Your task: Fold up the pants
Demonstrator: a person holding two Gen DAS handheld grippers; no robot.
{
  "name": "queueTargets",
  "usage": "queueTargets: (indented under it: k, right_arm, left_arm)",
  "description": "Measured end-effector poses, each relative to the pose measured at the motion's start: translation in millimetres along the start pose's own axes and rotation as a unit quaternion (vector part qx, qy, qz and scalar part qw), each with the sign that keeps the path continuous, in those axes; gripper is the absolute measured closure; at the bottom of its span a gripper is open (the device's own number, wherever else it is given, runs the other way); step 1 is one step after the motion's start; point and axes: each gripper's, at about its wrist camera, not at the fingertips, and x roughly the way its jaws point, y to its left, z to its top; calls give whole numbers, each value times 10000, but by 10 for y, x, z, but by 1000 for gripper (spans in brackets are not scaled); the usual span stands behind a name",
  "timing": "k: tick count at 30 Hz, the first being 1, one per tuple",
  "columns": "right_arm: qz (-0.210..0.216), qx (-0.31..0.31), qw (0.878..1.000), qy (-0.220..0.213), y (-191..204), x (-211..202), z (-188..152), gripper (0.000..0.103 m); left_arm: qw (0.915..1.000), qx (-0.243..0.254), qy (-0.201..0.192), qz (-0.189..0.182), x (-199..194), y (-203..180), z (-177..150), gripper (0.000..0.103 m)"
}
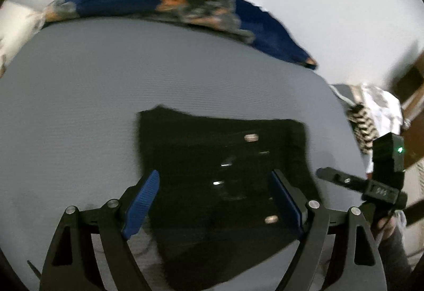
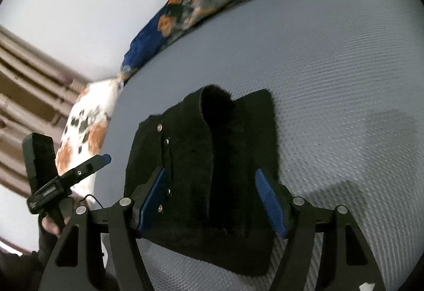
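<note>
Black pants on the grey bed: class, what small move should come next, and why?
Probably withdraw both grippers: the black fabric pants already lie in a compact folded stack on the grey textured bed sheet, and the left gripper and right gripper are open, holding nothing.

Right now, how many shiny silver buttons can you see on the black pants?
4, in the right wrist view, in a line down the left side of the folded black fabric pants: at and. More may be hidden in folds.

No legible text or labels
</note>
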Motion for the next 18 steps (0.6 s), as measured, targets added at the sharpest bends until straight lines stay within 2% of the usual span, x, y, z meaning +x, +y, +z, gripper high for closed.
queueTargets:
  k: [4,7,12,13,14,16,18]
  right_arm:
    - [61,11,9997,223,-97,197,144,36]
    - [243,11,9993,274,-149,307,232,40]
    - [636,278,9971,324,-196,513,345,60]
    - [697,367,9963,332,-188,528,348,77]
    - [740,434,9958,315,-168,517,341,85]
    - [714,405,9966,121,-68,396,311,92]
    - [736,360,9966,-51,41,231,280,92]
  left_arm:
    - [9993,-258,100,269,18,311,-110,19]
    - [9984,-435,161,335,42,455,-185,19]
    - [9969,-628,308,372,119,571,-244,19]
    - [9968,-642,319,368,129,576,-245,19]
    - [9967,-652,317,363,136,577,-241,19]
    - [9970,-632,286,355,133,560,-225,19]
    - [9974,-592,242,332,117,540,-191,19]
